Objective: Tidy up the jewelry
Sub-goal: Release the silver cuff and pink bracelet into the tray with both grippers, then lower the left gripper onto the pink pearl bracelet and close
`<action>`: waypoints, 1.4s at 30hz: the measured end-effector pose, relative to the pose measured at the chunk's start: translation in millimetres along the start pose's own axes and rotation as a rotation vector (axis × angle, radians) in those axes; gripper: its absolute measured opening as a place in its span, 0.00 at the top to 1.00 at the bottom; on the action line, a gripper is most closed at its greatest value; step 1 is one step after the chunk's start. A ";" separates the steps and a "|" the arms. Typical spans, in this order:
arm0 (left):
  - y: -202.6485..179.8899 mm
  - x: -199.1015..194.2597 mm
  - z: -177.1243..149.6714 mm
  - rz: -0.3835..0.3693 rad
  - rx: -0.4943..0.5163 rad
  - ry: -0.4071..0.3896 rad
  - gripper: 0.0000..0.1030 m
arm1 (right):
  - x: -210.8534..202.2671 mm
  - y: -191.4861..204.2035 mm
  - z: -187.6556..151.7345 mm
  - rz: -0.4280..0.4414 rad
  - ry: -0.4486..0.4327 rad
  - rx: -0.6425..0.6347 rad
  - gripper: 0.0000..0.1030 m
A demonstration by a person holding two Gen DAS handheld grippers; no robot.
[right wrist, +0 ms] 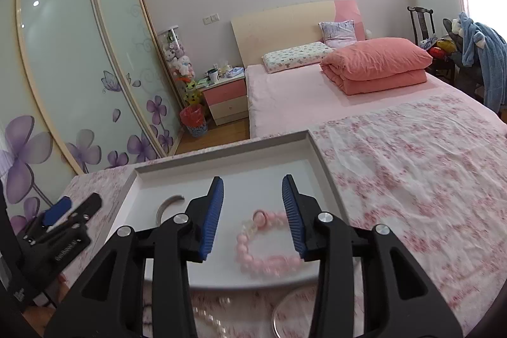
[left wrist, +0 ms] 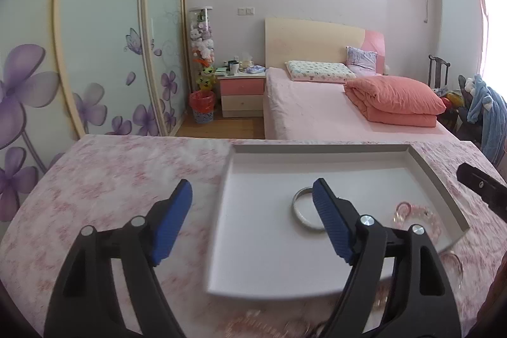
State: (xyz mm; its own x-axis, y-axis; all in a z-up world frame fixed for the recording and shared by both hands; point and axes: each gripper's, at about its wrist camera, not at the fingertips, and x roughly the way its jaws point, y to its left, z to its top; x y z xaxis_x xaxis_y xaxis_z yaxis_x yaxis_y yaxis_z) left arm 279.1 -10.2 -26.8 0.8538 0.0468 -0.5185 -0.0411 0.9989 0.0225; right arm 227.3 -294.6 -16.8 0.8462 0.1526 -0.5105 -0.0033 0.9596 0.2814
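A table (right wrist: 412, 167) under a pink floral cloth (left wrist: 111, 179) carries everything. On it lies a shallow white tray (left wrist: 253, 243), its far rim close to the table's far edge.

The left gripper (left wrist: 252, 205) hangs over the tray's left edge, jaws spread wide with nothing between the pads; one finger is above the cloth, the other above the tray floor. The right gripper (right wrist: 253, 195) hangs over the tray's near right part, jaws apart; the pads do not touch what lies below.

Inside the tray, a silver bangle (left wrist: 304, 211) lies flat near the middle, partly hidden by the left gripper's finger. A pink bead bracelet (right wrist: 266, 246) lies by the tray's near right corner, under the right gripper's gap.

On the cloth along the table's near edge lie a clear bangle (right wrist: 285, 309) and a pale bead string (right wrist: 212, 322), both just outside the tray's near rim.
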 end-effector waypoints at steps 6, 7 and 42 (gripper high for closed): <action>25.3 -42.1 -27.7 0.002 -0.001 0.017 0.19 | -21.7 -17.6 -23.0 -0.049 0.072 -0.035 0.53; 29.9 -47.5 -34.2 0.004 0.001 0.025 0.18 | -21.8 -20.5 -26.5 -0.060 0.090 -0.043 0.51; 30.1 -47.4 -96.7 -0.065 0.021 0.302 0.19 | 11.1 -28.9 -80.0 -0.197 0.342 -0.156 0.29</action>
State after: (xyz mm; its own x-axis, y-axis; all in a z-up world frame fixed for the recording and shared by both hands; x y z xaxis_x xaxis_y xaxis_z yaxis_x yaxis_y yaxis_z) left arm 187.1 17.5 -84.2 0.6615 -0.0168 -0.7497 0.0219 0.9998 -0.0031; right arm 194.2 -301.8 -95.6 0.6133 0.0072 -0.7898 0.0377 0.9986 0.0384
